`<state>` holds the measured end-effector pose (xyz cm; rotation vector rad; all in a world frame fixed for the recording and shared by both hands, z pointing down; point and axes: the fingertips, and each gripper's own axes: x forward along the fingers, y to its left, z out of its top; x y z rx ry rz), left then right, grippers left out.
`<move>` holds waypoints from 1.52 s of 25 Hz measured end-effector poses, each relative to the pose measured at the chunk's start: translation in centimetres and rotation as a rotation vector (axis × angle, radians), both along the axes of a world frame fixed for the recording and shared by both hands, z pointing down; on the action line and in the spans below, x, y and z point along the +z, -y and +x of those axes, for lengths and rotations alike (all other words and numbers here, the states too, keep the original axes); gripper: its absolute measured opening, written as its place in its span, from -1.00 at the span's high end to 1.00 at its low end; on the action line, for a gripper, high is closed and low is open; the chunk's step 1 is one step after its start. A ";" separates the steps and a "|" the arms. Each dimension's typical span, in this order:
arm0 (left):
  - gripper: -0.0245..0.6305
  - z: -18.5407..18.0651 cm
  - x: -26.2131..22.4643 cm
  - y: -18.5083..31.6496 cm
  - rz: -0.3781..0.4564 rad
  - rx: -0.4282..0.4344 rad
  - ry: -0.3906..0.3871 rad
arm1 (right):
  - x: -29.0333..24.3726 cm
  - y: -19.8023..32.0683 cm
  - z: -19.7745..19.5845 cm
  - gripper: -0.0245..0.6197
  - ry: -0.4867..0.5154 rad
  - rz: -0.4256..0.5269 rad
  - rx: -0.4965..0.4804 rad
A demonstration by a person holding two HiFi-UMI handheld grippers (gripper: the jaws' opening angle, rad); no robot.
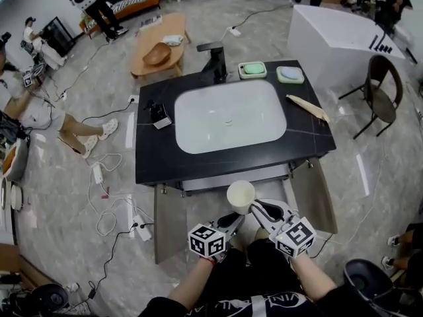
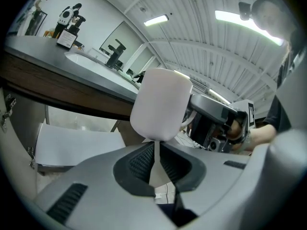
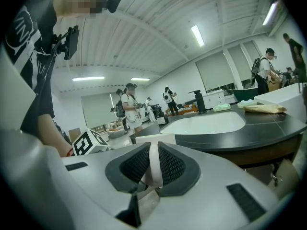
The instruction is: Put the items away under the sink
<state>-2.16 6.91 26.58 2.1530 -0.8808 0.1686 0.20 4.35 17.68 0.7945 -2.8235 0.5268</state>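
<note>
white cup (image 1: 240,195) held just near of sink counter (image 1: 158,167) | L gripper (image 1: 234,220) clamped on thin white strip (image 2: 156,159) under cup | R gripper (image 1: 256,209) clamped on cup handle (image 3: 154,169)

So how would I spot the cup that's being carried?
Start at the black counter with the white basin. Just in front of its near edge, the left gripper and right gripper pinch a white cup. It alone is held off the counter; the soap dishes sit behind the basin.
</note>
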 end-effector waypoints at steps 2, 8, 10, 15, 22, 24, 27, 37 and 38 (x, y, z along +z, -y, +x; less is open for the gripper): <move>0.81 0.1 1.2 0.4 -0.001 -0.014 -0.008 | 1.2 0.4 0.0 0.73 0.002 0.003 -0.009; 0.82 0.3 7.2 2.3 0.013 -0.055 -0.024 | 7.0 2.1 0.0 0.73 0.003 0.029 -0.052; 0.82 0.4 9.8 3.1 0.026 -0.065 -0.026 | 9.5 2.7 -0.1 0.73 -0.004 0.050 -0.074; 0.84 0.4 17.5 4.4 0.051 -0.096 -0.035 | 17.1 3.7 -0.2 0.73 -0.008 0.089 -0.117; 0.84 -1.3 30.7 6.2 0.096 -0.193 -0.057 | 30.3 4.9 -1.8 0.73 0.020 0.145 -0.155; 0.85 -1.7 34.8 6.9 0.117 -0.216 -0.050 | 34.4 5.5 -2.3 0.73 0.016 0.166 -0.165; 0.86 -2.4 40.4 8.5 0.139 -0.239 -0.047 | 39.9 6.7 -3.0 0.73 0.008 0.209 -0.173; 0.88 -3.5 47.4 10.9 0.129 -0.331 -0.051 | 47.2 9.0 -3.2 0.73 0.062 0.237 -0.090; 0.88 -3.8 47.6 11.1 0.123 -0.341 -0.053 | 47.5 9.2 -3.4 0.73 0.068 0.233 -0.085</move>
